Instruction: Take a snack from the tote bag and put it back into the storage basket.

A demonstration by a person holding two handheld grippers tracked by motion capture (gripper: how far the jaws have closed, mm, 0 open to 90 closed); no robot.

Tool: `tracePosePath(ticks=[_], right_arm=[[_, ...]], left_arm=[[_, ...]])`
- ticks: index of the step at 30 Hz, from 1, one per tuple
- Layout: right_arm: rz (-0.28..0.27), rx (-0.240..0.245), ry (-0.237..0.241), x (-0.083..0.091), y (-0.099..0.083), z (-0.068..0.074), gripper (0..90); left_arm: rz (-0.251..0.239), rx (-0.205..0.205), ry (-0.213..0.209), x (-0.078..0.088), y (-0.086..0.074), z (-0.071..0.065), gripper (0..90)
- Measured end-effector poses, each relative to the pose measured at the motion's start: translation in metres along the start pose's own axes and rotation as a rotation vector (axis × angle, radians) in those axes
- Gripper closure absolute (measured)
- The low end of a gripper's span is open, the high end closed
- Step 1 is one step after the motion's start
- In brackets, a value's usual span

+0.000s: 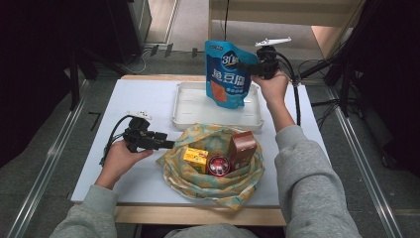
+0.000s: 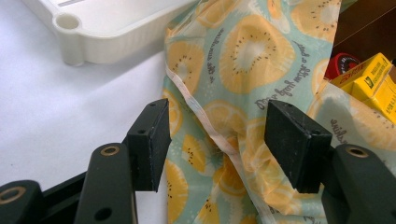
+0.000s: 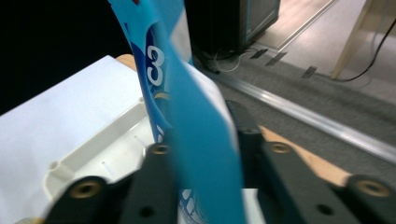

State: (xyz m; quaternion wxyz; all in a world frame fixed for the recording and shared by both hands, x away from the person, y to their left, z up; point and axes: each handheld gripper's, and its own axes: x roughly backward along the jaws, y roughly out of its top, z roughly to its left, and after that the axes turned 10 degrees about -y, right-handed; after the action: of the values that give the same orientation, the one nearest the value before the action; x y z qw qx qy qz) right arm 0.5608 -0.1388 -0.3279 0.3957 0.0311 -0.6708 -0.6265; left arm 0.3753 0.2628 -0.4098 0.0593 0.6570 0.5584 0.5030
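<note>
A blue pouch (image 1: 228, 74) with white print stands upright, its bottom in the white tray (image 1: 193, 106). My right gripper (image 1: 247, 67) is at the pouch's upper right edge. In the right gripper view the pouch (image 3: 196, 140) is blurred between the jaws of the right gripper (image 3: 201, 135), which stand slightly apart around it. My left gripper (image 1: 171, 145) rests on the table at the left rim of a fruit-print cloth bag (image 1: 218, 191). In the left gripper view the left gripper (image 2: 215, 140) is open over the cloth (image 2: 233, 56), with its pads off it.
Inside the bag sit a yellow box (image 1: 196, 158), a red round tin (image 1: 218, 165) and a brown box (image 1: 241, 148). The white table top (image 1: 138, 99) is bare to the left. Dark stands and cables flank the table.
</note>
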Motion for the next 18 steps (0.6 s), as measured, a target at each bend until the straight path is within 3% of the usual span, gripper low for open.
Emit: tracePosePath(ticks=[6, 9, 13, 18], right_arm=[[0.031, -0.011, 0.031, -0.0022, -0.0018, -0.0013, 56.3], [0.048, 0.013, 0.026, -0.0024, -0.003, 0.0008, 51.4], [0.073, 0.002, 0.041, -0.0022, -0.004, 0.0015, 44.2], [0.088, 0.003, 0.047, 0.0033, -0.0052, 0.0031, 41.4]], left_arm=[[-0.004, 0.001, 0.002, 0.0004, -0.0001, -0.0001, 41.0], [-0.004, 0.0, 0.005, 0.0008, -0.0001, 0.0, 40.9], [-0.005, 0.002, 0.004, 0.0013, 0.0, 0.0, 40.9], [-0.005, 0.003, 0.006, 0.0014, 0.0, 0.0003, 40.9]])
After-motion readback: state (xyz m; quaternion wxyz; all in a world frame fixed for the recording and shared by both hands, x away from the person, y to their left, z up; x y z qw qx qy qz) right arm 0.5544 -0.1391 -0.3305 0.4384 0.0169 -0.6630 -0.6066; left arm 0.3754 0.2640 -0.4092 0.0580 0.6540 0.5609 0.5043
